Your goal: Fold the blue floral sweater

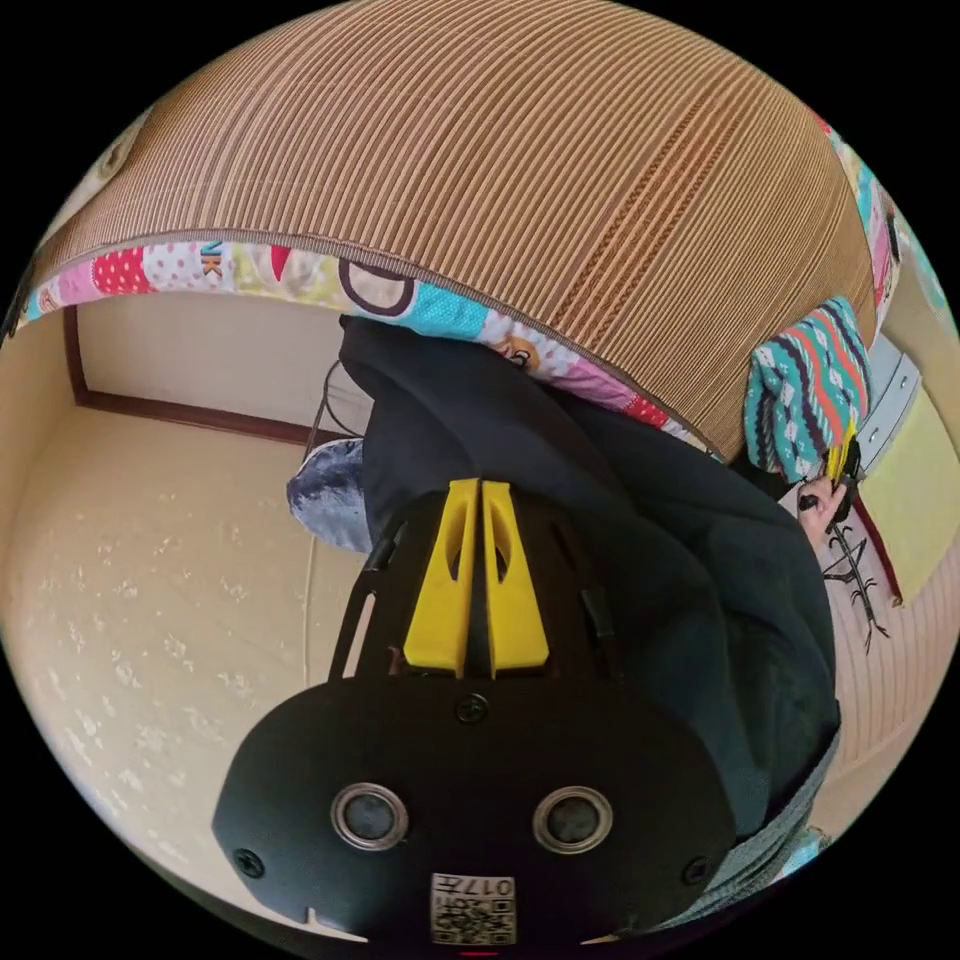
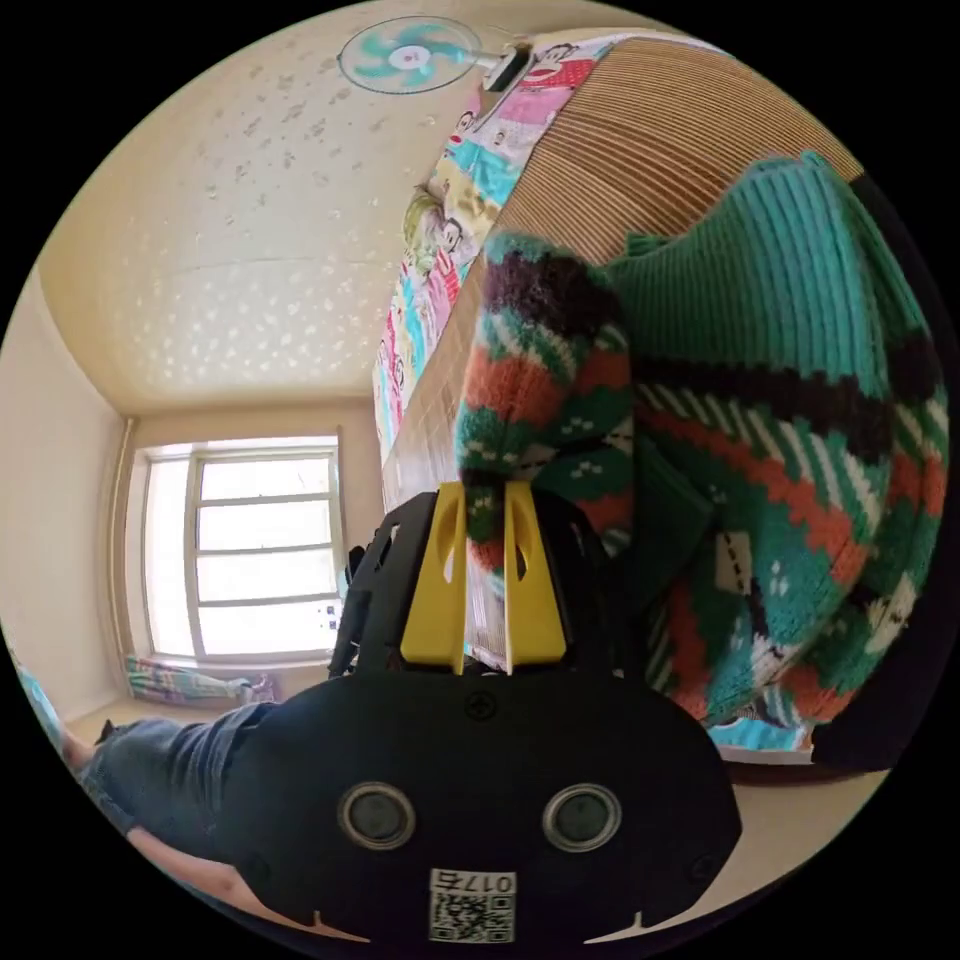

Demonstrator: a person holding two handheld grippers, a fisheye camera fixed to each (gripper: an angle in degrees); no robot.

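Clearly, folding is not yet begun. The right gripper (image 2: 485, 520) pinches the bunched sweater (image 2: 760, 480); the left gripper's (image 1: 478, 520) jaws are pressed together, empty.

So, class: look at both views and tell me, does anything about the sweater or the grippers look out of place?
Yes. The sweater hangs bunched from the right gripper, which pinches a fold of it, rather than lying flat on the woven mat. The left gripper is shut on nothing, against a person's dark top.
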